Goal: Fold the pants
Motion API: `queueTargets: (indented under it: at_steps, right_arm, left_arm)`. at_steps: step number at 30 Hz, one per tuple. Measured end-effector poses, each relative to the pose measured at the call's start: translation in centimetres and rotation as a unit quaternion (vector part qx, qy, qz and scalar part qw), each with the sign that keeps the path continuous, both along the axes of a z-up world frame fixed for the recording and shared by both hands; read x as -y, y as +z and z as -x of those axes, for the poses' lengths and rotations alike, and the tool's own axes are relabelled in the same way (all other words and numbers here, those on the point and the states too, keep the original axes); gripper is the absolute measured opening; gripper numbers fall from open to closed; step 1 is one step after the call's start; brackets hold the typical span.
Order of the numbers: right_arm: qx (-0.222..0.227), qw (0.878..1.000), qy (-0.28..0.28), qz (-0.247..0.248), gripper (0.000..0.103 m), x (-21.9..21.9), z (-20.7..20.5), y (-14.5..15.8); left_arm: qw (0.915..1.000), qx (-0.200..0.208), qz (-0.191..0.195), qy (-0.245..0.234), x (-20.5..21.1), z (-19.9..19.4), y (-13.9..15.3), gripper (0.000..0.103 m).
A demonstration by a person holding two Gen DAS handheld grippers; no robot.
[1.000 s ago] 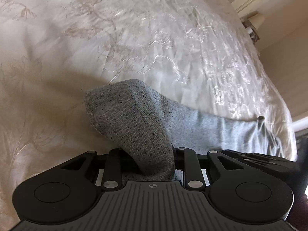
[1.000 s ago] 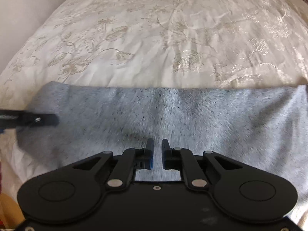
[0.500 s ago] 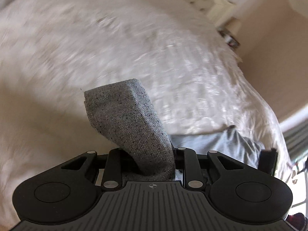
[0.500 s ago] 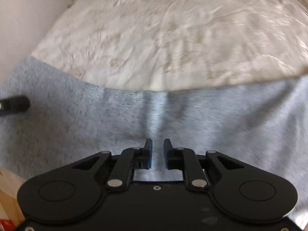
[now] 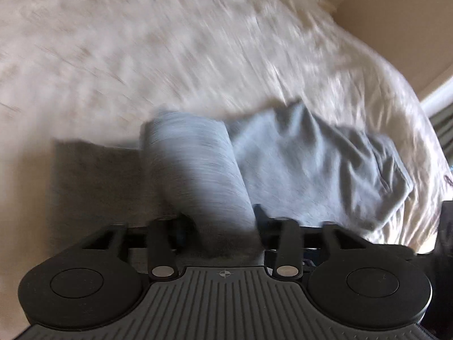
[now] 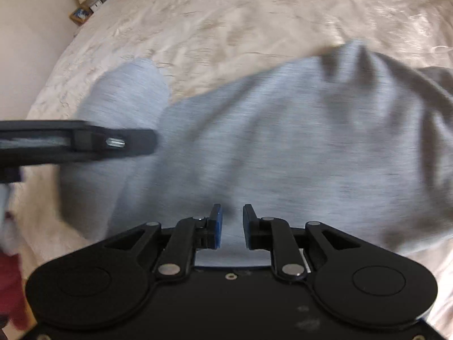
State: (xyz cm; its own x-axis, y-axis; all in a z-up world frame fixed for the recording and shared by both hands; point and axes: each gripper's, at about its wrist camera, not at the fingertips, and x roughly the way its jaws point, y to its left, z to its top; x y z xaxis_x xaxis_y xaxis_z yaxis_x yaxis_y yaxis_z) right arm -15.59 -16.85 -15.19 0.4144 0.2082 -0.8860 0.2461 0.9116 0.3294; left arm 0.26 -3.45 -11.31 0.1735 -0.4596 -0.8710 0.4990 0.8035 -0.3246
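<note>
Grey pants lie bunched on a cream embroidered bedspread. My left gripper is shut on a rolled end of the pants, which stands up between its fingers. In the right wrist view the pants spread wide, with one end lifted at the left. My right gripper hovers just over the cloth with its jaws slightly apart; cloth shows in the gap, and I cannot tell if it is pinched. The left gripper's finger shows at the left edge there.
The bed edge drops off at the right in the left wrist view. A wall rises behind it. A nightstand with a lamp and small items stands at the top left in the right wrist view.
Both grippers have swung with the cloth; the pants have gone from flat to bunched, and the end held by the left gripper has moved toward the rest of the pants. Both views are motion blurred.
</note>
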Motion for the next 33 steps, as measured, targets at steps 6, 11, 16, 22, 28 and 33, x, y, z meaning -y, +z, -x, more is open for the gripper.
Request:
queueTargets:
  at_steps: [6,11,16,22,28,33]
  right_arm:
    - [-0.006,1.0,0.013,0.001,0.025,5.3,1.7,-0.4]
    - [0.025,0.999,0.021,-0.016,0.043,7.1,0.4,0.1]
    - [0.033,0.997,0.005,-0.067,0.052,7.9,-1.2,-0.6]
    - [0.045,0.995,-0.059,-0.067,0.057,8.7,-1.7,-0.7]
    - [0.036,0.995,-0.048,-0.08,0.07,8.2,-2.8,-1.1]
    - [0.002,0.996,-0.041,-0.079,0.078,7.1,-4.5,-4.0]
  left_arm:
    - [0.9999,0.008,0.003,-0.012,3.9,1.9,-0.1,0.082]
    - [0.9974,0.067,-0.016,0.021,2.1,2.0,2.7,0.083]
    - [0.9914,0.07,-0.071,0.084,-3.6,1.1,2.0,0.083]
    - [0.9857,0.011,-0.126,0.111,-8.5,-0.1,-2.0,0.083]
    - [0.983,-0.041,-0.126,0.127,-10.2,-1.6,-4.8,0.09]
    - [0.9866,-0.016,-0.11,0.119,-10.8,-1.4,-2.8,0.09]
